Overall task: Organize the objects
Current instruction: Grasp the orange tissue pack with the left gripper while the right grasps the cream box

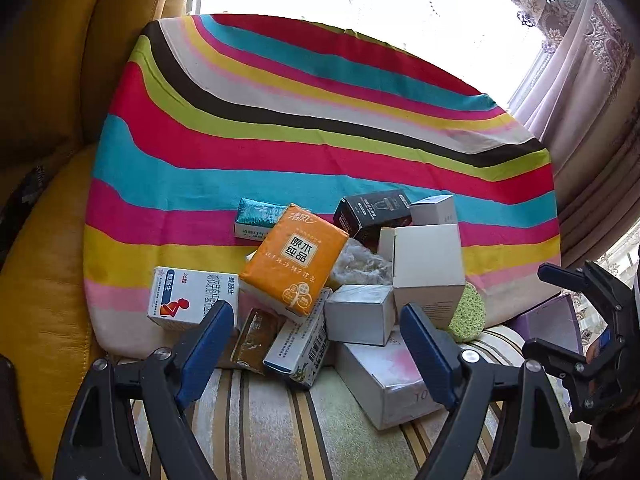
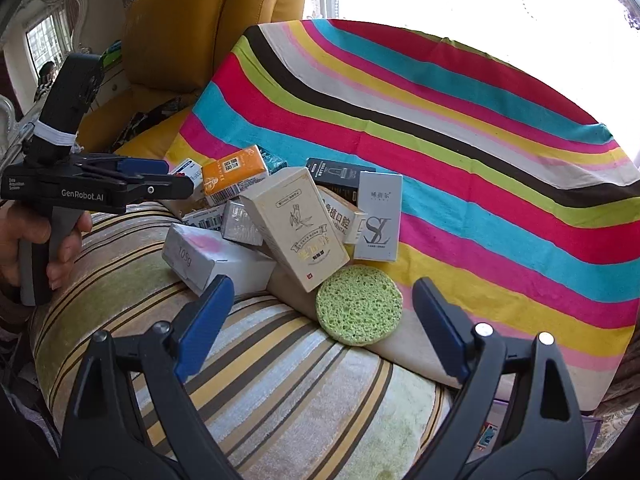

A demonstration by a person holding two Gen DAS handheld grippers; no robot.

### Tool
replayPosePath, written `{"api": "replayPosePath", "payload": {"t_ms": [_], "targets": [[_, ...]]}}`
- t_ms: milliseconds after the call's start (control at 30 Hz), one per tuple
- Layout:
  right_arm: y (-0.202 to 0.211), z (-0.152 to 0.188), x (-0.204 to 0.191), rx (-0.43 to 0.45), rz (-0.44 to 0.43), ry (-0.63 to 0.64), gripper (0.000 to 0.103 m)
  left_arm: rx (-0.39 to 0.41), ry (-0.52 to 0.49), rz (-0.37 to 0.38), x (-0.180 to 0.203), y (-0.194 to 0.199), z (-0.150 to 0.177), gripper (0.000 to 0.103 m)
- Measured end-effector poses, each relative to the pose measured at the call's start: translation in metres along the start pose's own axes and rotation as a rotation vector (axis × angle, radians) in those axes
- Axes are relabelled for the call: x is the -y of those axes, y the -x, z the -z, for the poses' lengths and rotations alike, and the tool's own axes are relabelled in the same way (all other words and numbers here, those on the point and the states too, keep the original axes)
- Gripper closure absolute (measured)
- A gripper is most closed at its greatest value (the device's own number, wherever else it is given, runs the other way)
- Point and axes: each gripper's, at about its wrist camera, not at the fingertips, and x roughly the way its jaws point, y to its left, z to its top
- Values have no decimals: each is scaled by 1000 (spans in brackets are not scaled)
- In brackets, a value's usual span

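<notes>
A heap of small packages lies where a striped cloth (image 1: 320,128) meets a striped cushion (image 1: 280,420). On top is an orange tissue pack (image 1: 294,260), with a white medicine box (image 1: 192,298) to its left. A silver box (image 1: 358,312) and a tall white box (image 1: 426,268) are on its right. My left gripper (image 1: 316,344) is open just short of the heap, holding nothing. My right gripper (image 2: 324,296) is open too, its fingers on either side of a round green sponge (image 2: 359,304) without touching it. Behind the sponge lean a cream box (image 2: 296,228) and a white lettered box (image 2: 378,216).
A black box (image 2: 340,174) and a teal pack (image 1: 256,216) sit at the back of the heap. A long white box (image 2: 212,260) lies at its front. A yellow leather sofa (image 1: 40,280) rises on the left and curtains (image 1: 592,80) on the right. A hand (image 2: 60,240) holds the left gripper's handle.
</notes>
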Motion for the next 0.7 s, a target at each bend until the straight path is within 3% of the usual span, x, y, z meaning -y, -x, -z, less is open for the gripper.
{"api": "replayPosePath", "payload": {"t_ms": [367, 700], "targets": [[-44, -22, -7, -44, -83, 119, 11, -63, -62, -67, -8, -37, -17, 17], [-76, -35, -10, -62, -145, 166, 11, -76, -86, -70, -10, -49, -20, 18]]}}
